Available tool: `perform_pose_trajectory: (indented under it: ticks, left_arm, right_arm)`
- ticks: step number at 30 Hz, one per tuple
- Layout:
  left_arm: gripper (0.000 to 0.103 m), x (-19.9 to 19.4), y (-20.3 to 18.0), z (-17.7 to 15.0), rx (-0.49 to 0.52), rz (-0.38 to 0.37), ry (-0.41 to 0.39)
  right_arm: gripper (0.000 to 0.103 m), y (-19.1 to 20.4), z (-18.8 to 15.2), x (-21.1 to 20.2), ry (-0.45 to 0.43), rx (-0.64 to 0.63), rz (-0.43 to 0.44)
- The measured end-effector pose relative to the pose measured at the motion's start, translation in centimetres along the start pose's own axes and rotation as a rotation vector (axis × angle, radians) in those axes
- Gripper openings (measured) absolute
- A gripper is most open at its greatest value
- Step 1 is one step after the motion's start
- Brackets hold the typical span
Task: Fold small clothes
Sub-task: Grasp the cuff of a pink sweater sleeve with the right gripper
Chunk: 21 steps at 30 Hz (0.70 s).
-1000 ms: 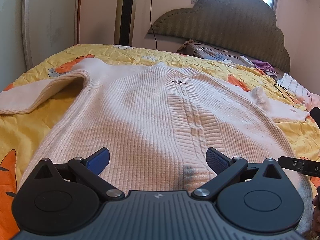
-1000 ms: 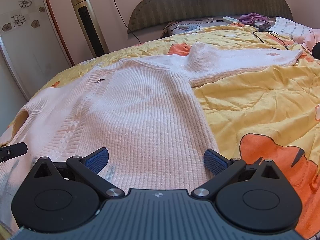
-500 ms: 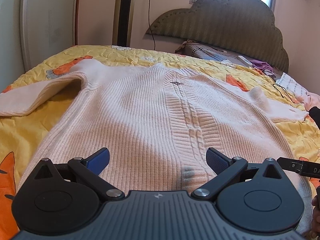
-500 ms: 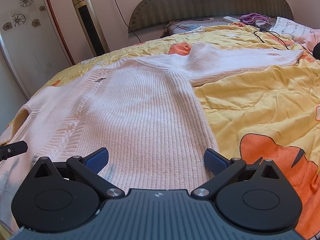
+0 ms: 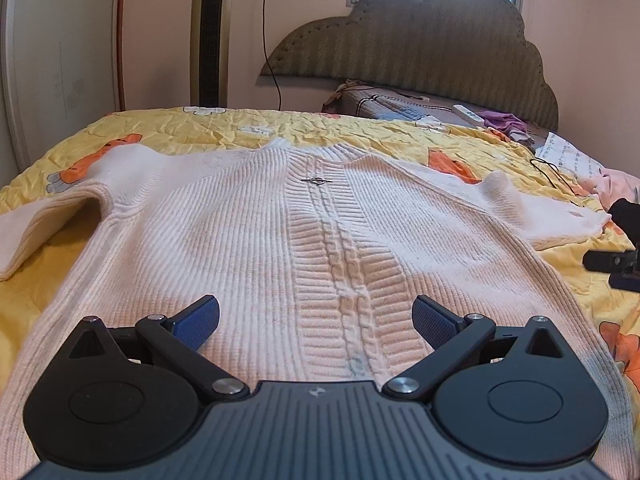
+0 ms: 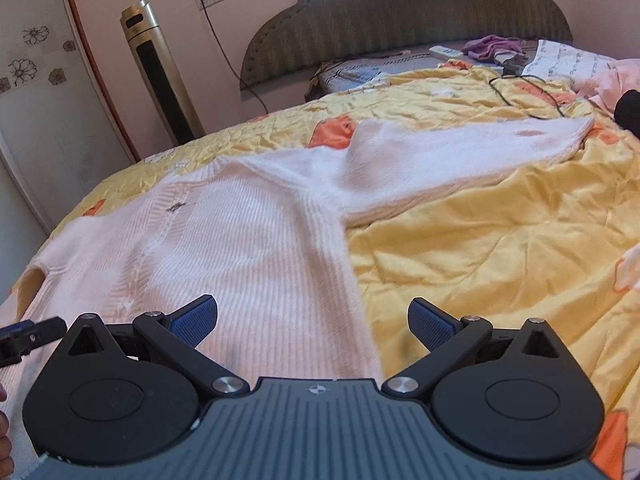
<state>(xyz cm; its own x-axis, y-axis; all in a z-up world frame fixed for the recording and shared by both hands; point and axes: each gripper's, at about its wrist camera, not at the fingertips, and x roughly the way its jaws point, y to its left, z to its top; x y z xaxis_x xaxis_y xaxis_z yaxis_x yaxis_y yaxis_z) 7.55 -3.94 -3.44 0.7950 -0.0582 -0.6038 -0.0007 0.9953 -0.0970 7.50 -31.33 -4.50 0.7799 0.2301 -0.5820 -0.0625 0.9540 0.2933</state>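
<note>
A cream ribbed knit sweater (image 5: pixel 248 240) lies spread flat on a yellow bedspread (image 5: pixel 224 128), hem toward me, sleeves out to both sides. My left gripper (image 5: pixel 316 322) is open and empty, just above the hem over the central cable band. My right gripper (image 6: pixel 313 325) is open and empty, over the sweater's right side edge (image 6: pixel 256 256) near the hem. The right sleeve (image 6: pixel 460 164) stretches away to the right. Each gripper's tip shows at the other view's edge.
A padded grey headboard (image 5: pixel 420 44) and pillows stand at the far end. A gold tower fan (image 6: pixel 160 76) stands by the wall. A black cable (image 6: pixel 528 92), a remote (image 6: pixel 444 53) and purple cloth (image 6: pixel 494 45) lie near the head.
Both grippers have risen and tilted up slightly, so more of the room and sweater shows. The right gripper has shifted right toward the sweater's side edge. Both stay open.
</note>
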Motion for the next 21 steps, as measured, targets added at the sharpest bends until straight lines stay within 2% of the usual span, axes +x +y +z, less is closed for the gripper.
perform_pose_trajectory:
  ticks: [3, 5, 12, 16, 18, 21]
  left_arm:
    - [0.103, 1.5, -0.5, 0.5, 0.007, -0.008, 0.014]
    - [0.103, 2.7, -0.9, 1.3, 0.012, -0.019, 0.015]
    - [0.103, 7.2, -3.0, 4.2, 0.041, -0.033, 0.004]
    - [0.103, 9.4, -3.7, 4.3, 0.029, -0.048, 0.032]
    - [0.103, 10.3, -3.9, 3.9, 0.034, -0.048, 0.051]
    - [0.103, 11.7, -3.7, 2.9, 0.04, -0.035, 0.088]
  right_arm:
    - [0.103, -2.2, 2.4, 0.0, -0.057, 0.014, -0.03]
    - [0.103, -3.8, 3.9, 0.5, -0.077, 0.018, -0.084]
    - [0.103, -9.4, 8.7, 4.8, -0.043, 0.019, -0.191]
    - [0.103, -14.3, 11.8, 8.1, -0.039, 0.032, -0.334]
    - [0.1, -17.6, 13.3, 9.4, -0.028, 0.081, -0.363]
    - [0.089, -22.8, 14.9, 10.0, -0.026, 0.245, -0.381]
